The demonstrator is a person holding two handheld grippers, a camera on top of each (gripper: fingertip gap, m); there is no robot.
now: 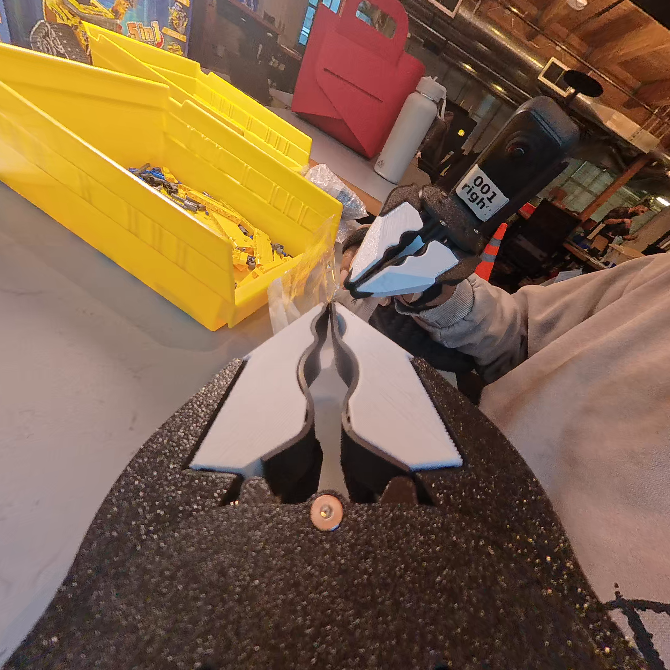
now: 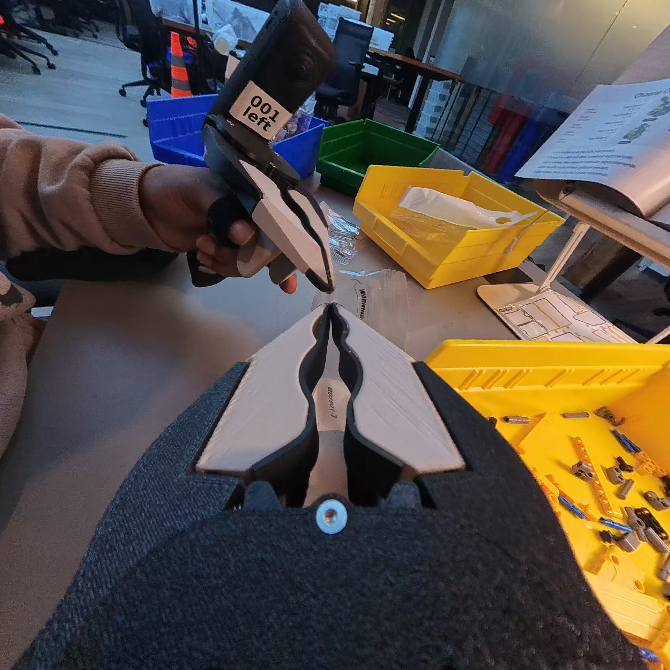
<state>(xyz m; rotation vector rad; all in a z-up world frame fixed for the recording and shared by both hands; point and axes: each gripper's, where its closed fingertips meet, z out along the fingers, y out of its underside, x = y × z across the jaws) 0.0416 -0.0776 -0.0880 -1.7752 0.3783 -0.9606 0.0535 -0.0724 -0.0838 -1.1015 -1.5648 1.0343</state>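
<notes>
Pinching a clear plastic bag (image 1: 311, 268) between closed fingers, the left gripper (image 1: 330, 306) and right gripper (image 2: 330, 305) meet tip to tip — each apparently clamped on the film. It hangs just beside the yellow bin (image 1: 232, 253) of small parts, above the grey table (image 1: 90, 362).

Both grippers, left (image 1: 330, 308) and right (image 2: 330, 307), have pale grey wedge fingers (image 1: 270, 395) with wavy black inner pads, a speckled black body behind, one silver screw (image 1: 326, 513) (centred), white labels, ribbed beige sleeves (image 2: 90, 203)
</notes>
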